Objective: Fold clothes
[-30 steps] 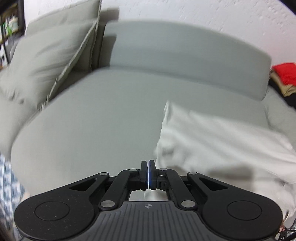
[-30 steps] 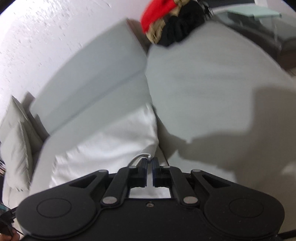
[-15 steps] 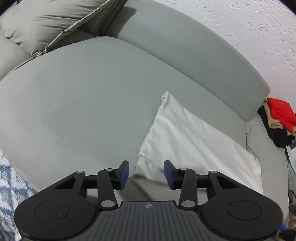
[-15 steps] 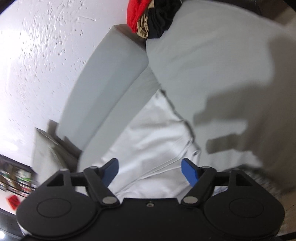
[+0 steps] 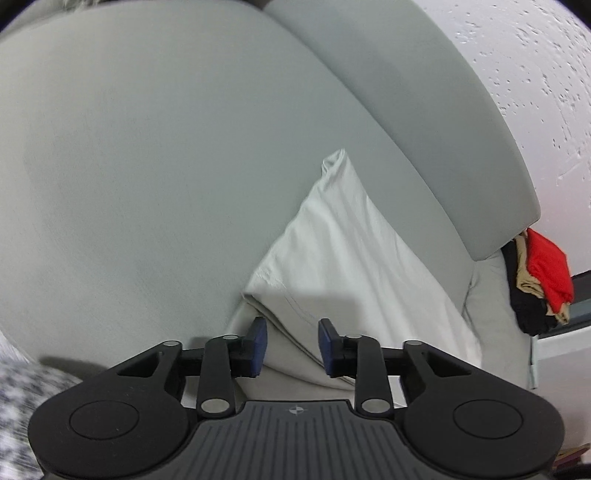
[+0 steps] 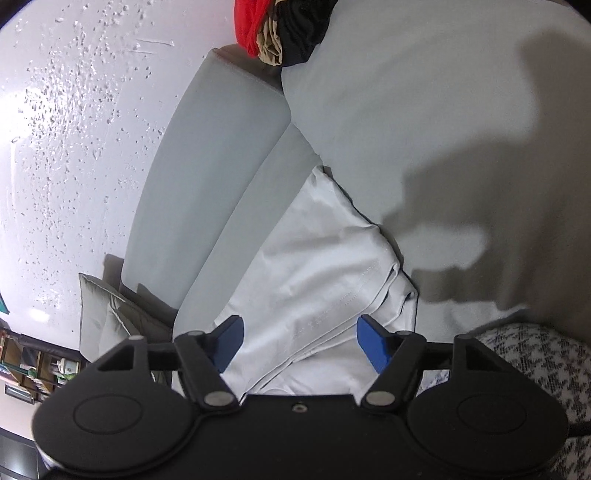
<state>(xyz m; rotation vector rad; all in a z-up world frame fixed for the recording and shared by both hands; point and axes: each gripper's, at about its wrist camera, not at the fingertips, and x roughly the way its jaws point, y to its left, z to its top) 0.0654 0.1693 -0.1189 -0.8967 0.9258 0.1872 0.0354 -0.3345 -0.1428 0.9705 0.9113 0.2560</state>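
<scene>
Over the white garment (image 5: 343,258), left tongs (image 5: 290,345) tilted down, opening, right tongs (image 6: 299,341) wide, closing, neither gripping

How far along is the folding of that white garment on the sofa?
Done: the white garment lies folded into a flat shape on the sofa. In hand: nothing; the left tool is opening and the right tool closing, neither gripping cloth. Left: the clothes pile looks unfolded.

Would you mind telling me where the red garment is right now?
The red garment tops a small pile of clothes on the sofa, just past the end of the backrest cushion: far right in the left wrist view, top centre in the right.
</scene>
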